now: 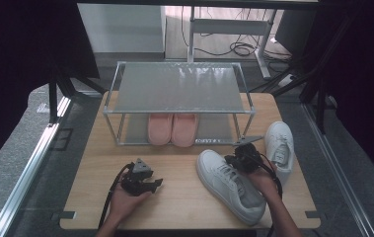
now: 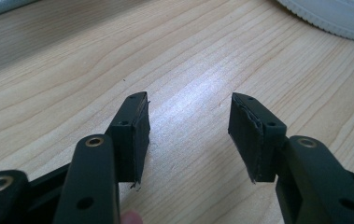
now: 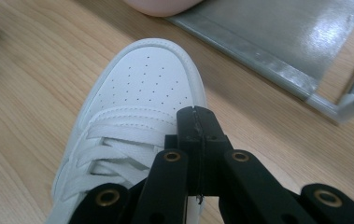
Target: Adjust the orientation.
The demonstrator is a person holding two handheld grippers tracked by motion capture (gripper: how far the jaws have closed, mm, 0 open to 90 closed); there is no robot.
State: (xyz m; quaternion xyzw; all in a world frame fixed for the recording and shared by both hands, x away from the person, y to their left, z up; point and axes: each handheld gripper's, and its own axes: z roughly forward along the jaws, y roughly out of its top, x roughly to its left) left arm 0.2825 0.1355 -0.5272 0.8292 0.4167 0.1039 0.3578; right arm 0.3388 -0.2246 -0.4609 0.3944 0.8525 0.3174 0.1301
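Note:
A white sneaker [image 1: 229, 185] lies slantwise on the wooden table [image 1: 174, 207], toe toward the rack. My right gripper [image 1: 234, 159] hovers over its laces with the jaws pressed together; in the right gripper view the gripper [image 3: 196, 114] stands over the sneaker's [image 3: 142, 84] right edge, and nothing shows between the pads. A second white sneaker [image 1: 279, 143] lies at the right. My left gripper [image 1: 156, 183] rests low on the table at the left, held in a hand. Its jaws are open over bare wood [image 2: 188, 126].
A metal shoe rack [image 1: 177, 89] stands at the back of the table, with a pair of pink slippers [image 1: 172, 129] on its lower shelf [image 3: 277, 37]. The sneaker's sole edge [image 2: 333, 14] is ahead and right of the left gripper. Bare wood lies between the grippers.

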